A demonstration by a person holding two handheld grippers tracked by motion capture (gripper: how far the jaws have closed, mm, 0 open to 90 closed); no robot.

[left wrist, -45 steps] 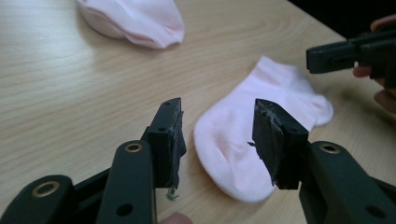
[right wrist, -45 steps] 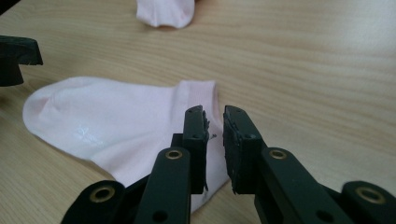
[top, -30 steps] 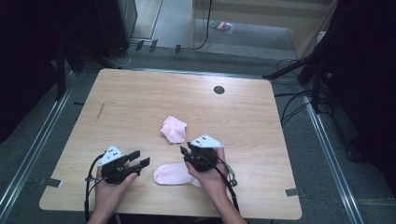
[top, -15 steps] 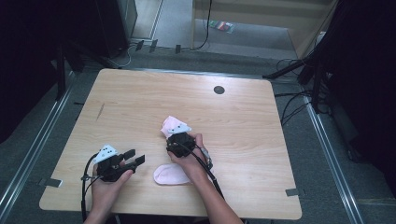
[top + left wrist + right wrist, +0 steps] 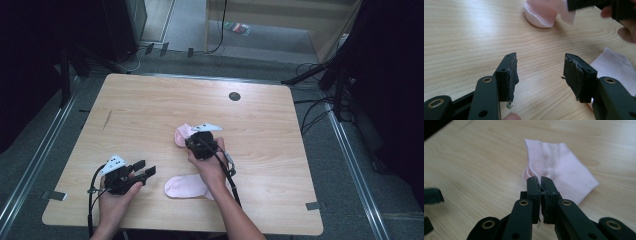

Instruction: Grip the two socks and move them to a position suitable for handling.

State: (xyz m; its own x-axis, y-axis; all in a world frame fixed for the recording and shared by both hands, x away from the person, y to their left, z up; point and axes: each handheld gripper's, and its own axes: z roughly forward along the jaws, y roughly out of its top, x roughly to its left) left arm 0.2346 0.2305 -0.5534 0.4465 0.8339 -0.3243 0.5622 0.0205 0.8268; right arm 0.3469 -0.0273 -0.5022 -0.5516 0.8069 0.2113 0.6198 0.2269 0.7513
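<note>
My right claw (image 5: 192, 141) is on the far sock (image 5: 181, 135) now, near the middle of the counter (image 5: 150, 100), and its jaws have just been closing: in the right gripper view they stand together, pinching the sock's ribbed cuff edge (image 5: 534, 165) at the tips. That sock (image 5: 559, 170) lies flat past the jaws toward one o'clock, still on the wood, so I judge it gripped but not yet lifted. My left claw (image 5: 145, 171) sits at about seven o'clock on the counter, jaws apart with nothing between them; in the left gripper view I see bare wood in the gap (image 5: 540, 75). The near sock (image 5: 185, 186) lies flat at six o'clock, partly under my right forearm, between my two hands, and its corner shows at three o'clock beside my left claw's jaw (image 5: 614, 62). So as I read it: first sock caught, and that's all that's done. Left to do, I'd guess, is bring it over to its mate and lay or pair them together, with the left claw free to help hold.
</note>
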